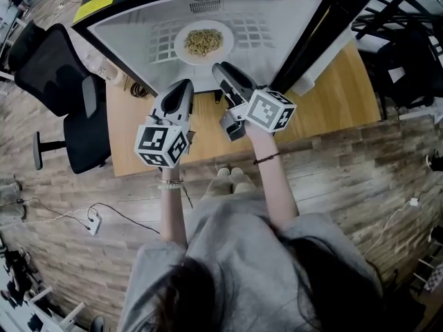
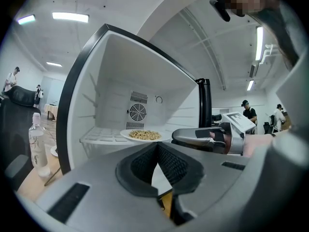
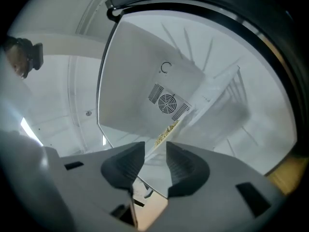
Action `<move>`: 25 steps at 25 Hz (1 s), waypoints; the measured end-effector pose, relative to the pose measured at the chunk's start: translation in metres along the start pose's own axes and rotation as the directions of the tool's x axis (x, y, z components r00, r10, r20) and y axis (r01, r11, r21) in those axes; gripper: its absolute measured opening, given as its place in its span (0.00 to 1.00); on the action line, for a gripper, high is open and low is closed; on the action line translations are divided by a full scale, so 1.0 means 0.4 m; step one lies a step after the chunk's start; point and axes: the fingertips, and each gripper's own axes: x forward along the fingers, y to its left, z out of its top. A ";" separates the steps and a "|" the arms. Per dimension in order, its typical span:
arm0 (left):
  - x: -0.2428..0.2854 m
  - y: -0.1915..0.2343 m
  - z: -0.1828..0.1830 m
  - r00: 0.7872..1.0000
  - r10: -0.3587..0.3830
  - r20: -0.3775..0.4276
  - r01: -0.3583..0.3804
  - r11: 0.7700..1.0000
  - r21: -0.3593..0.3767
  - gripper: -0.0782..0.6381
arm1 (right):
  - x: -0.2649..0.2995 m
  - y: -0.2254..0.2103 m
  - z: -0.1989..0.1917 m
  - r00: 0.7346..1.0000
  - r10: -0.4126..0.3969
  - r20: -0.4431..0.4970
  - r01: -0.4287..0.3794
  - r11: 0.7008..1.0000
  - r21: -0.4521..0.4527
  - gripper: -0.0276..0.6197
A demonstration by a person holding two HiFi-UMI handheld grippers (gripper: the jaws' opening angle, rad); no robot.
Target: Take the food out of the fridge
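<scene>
A white plate of pale cooked food (image 1: 203, 41) sits on the wire shelf (image 2: 96, 137) inside the open white fridge (image 1: 277, 26). In the left gripper view the plate (image 2: 140, 135) lies just beyond the jaws. My left gripper (image 1: 185, 85) hovers in front of the fridge opening, left of the plate, its pads meeting at the tips (image 2: 157, 146) with nothing in them. My right gripper (image 1: 220, 68) reaches to the plate's near rim and is rolled sideways. Its jaws (image 3: 154, 149) stand open with a clear gap, the food (image 3: 166, 132) showing just past them, untouched.
The fridge stands on a wooden table (image 1: 332, 95). A black office chair (image 1: 55, 81) is to the left, and a water bottle (image 2: 36, 144) stands left of the fridge. People (image 2: 248, 111) are far off in the room. A fan grille (image 2: 137, 112) marks the fridge's back wall.
</scene>
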 end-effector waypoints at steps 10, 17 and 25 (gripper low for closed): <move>0.027 0.020 0.013 1.000 -0.005 0.004 0.005 1.000 0.014 0.12 | 0.032 -0.041 0.011 0.998 -0.004 0.065 -0.016 0.952 0.307 0.26; 0.051 0.030 0.016 1.000 -0.006 0.001 0.006 1.000 0.021 0.12 | 0.048 -0.073 0.007 0.996 -0.016 0.082 -0.026 0.875 0.483 0.26; 0.054 0.046 0.018 1.000 0.006 0.000 -0.006 1.000 0.025 0.12 | 0.071 -0.066 0.002 0.996 0.002 0.089 -0.054 0.807 0.588 0.21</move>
